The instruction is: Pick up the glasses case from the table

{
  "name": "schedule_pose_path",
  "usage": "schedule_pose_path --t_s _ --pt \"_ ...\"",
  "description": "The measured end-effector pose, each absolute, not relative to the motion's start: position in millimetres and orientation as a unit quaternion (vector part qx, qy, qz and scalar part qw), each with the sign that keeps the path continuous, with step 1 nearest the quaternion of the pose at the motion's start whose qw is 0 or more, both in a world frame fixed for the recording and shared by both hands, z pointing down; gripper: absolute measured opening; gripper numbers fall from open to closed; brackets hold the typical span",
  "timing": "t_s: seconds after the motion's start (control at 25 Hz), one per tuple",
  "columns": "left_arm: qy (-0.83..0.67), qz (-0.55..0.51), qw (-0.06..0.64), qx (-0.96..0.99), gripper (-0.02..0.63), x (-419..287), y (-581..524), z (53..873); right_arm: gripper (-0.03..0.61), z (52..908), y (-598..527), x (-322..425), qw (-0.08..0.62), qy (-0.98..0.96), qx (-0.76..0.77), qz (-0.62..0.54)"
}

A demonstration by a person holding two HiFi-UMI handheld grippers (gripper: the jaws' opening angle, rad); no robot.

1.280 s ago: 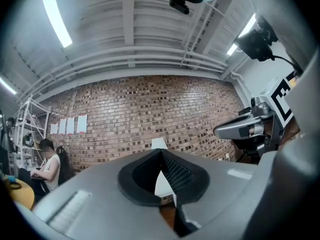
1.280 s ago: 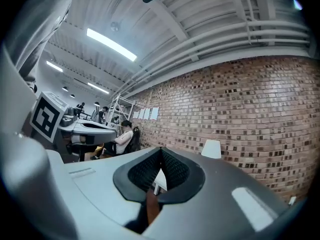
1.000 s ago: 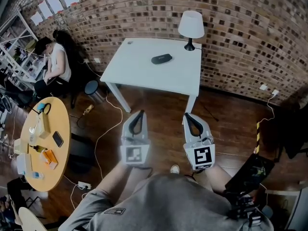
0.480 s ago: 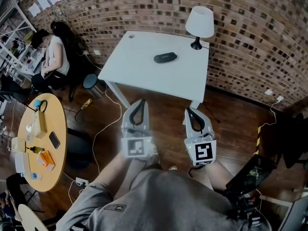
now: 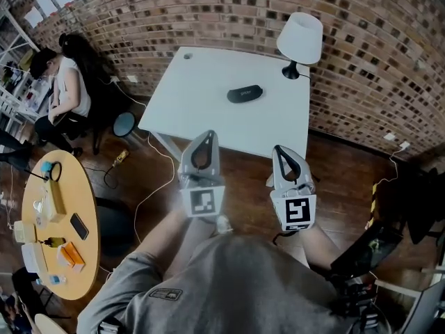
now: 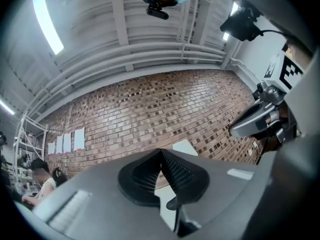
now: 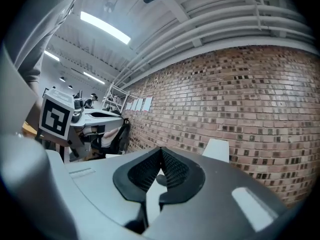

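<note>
- Closer now: the white counter (image 5: pixel 208 117) fills more of the upper middle of the head view than a second ago, so this looks like the approach step.
- Left claw (image 5: pixel 206 135) and right claw (image 5: pixel 279 149), lower middle, are both pinched together on nothing, well short of the counter's near edge.
- Glasses case (image 5: pixel 245 94) lies on the counter, upper middle. Next move, I'd guess: get within reach and open a claw.
</note>
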State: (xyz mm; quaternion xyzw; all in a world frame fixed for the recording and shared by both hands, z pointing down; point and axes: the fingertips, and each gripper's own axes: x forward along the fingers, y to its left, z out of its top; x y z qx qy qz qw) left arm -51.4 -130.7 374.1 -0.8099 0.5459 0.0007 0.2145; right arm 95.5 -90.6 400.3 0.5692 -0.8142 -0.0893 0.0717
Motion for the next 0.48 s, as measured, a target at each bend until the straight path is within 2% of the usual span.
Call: schedule_pose_path --t_s 0.16,0.48 --pt "0.527 0.01 0.234 -0.817 0.003 -65.3 -170.1 369.5 0.014 402.5 -131.1 79.5 0.076 -0.805 0.582 -0.089" --pt "0.524 0.028 0.198 -0.828 0.003 -79.4 -220.2 375.4 0.014 405.8 -177.8 71.1 0.09 -0.797 0.591 -0.091"
